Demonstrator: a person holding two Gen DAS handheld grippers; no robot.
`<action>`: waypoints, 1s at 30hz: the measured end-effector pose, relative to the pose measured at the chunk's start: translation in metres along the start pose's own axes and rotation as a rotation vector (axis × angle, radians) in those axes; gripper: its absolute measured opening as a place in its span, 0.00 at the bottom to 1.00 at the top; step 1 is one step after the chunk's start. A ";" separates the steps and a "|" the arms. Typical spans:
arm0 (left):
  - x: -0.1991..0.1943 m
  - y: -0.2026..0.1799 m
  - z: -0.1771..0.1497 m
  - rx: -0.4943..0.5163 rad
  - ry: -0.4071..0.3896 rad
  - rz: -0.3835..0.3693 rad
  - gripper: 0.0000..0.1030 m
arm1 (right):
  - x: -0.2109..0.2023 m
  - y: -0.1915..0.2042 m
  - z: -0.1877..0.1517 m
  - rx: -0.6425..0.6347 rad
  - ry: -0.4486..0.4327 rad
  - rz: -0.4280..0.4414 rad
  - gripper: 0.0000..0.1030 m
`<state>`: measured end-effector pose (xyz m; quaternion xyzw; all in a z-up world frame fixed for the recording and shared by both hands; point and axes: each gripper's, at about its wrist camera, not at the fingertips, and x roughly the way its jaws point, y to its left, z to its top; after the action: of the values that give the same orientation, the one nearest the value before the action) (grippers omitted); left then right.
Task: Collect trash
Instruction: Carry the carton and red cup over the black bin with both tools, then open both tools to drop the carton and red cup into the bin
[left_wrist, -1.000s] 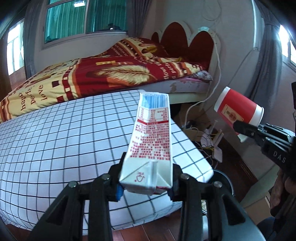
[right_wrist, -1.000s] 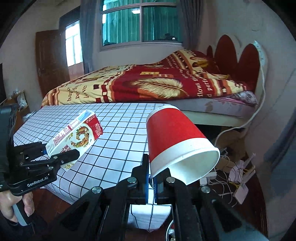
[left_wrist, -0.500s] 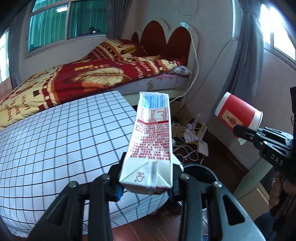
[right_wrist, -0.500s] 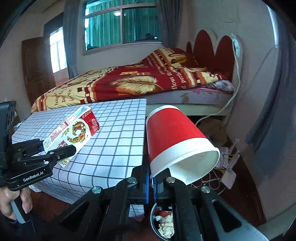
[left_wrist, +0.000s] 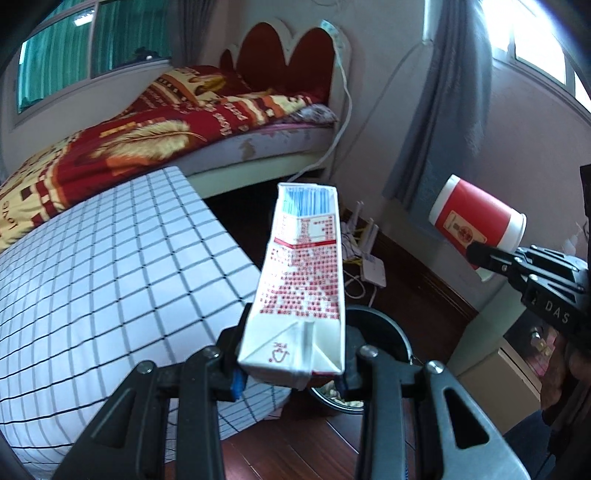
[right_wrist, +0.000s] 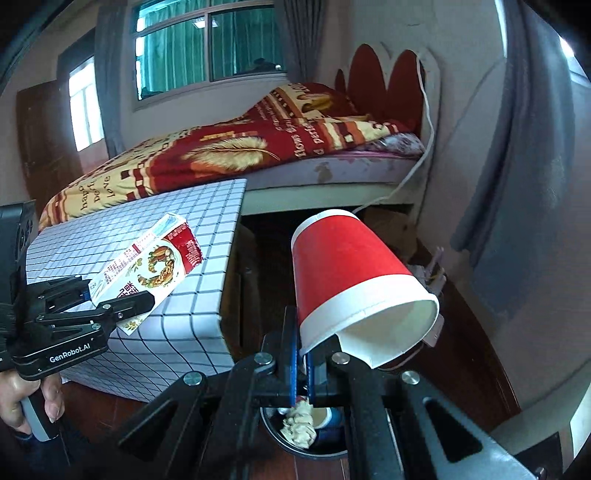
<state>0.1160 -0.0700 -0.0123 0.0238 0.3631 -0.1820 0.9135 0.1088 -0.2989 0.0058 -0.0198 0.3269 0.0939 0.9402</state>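
Comparing this moment with the views of a second ago, both hand-held grippers have swung away from the checked surface (left_wrist: 110, 266) toward the floor beside the bed (left_wrist: 184, 122). The black bin (right_wrist: 306, 432), barely in sight then, now lies directly beneath the right hand-held gripper (right_wrist: 303, 363) and just beyond the left hand-held gripper (left_wrist: 291, 373).

The left hand-held gripper is clamped on the base of the carton (left_wrist: 303, 280), which projects forward and upward over the surface's corner. The right hand-held gripper has its jaws pressed together on the rim of the red paper cup (right_wrist: 351, 284), mouth tilted down and to the right. Neither grip has altered across the interval.

The bin already holds crumpled paper (right_wrist: 299, 428) and other refuse. Cables and a white router (left_wrist: 373, 269) lie on the floor near it.

Assessment: the carry phase appears almost complete. The cup seems placed for release; the carton likely needs a further short advance before its drop is safe.
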 end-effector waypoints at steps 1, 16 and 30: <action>0.003 -0.004 -0.001 0.005 0.007 -0.006 0.36 | -0.001 -0.005 -0.004 0.004 0.004 -0.005 0.04; 0.070 -0.059 -0.033 0.060 0.153 -0.075 0.35 | 0.031 -0.055 -0.065 0.053 0.134 -0.016 0.04; 0.146 -0.070 -0.076 0.046 0.371 -0.122 0.36 | 0.112 -0.063 -0.121 -0.046 0.350 0.037 0.04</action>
<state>0.1399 -0.1681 -0.1604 0.0558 0.5215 -0.2378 0.8175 0.1330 -0.3541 -0.1606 -0.0514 0.4835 0.1138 0.8664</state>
